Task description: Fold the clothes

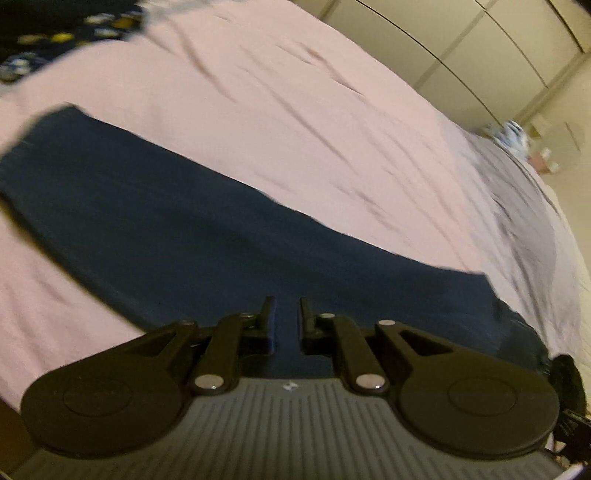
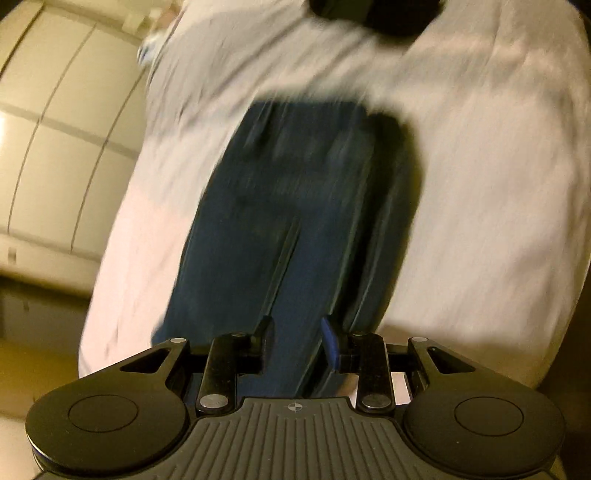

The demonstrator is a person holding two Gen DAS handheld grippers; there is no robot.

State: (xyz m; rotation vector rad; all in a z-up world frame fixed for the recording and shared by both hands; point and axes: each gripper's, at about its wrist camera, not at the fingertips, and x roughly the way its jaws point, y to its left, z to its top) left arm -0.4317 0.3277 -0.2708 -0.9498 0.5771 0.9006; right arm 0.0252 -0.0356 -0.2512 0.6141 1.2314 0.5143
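A long dark navy garment (image 1: 192, 229) lies flat on the pale pink bed sheet (image 1: 277, 110), running from the upper left to the lower right. My left gripper (image 1: 286, 317) hovers at its near edge. Its jaws are nearly together, and only navy cloth shows in the narrow gap. In the blurred right wrist view the navy garment (image 2: 280, 192) stretches away from me with folded layers along its right side. My right gripper (image 2: 297, 336) stands open over the near end, and cloth passes between and under its fingers. The black right gripper (image 1: 565, 373) also shows at the right edge.
A dark patterned cloth (image 1: 66, 33) lies at the bed's far left corner. Cream wardrobe doors (image 1: 461, 44) stand beyond the bed. A black object (image 2: 373, 14) sits at the top of the right wrist view. The bed's edge (image 2: 110, 280) drops to the floor on the left.
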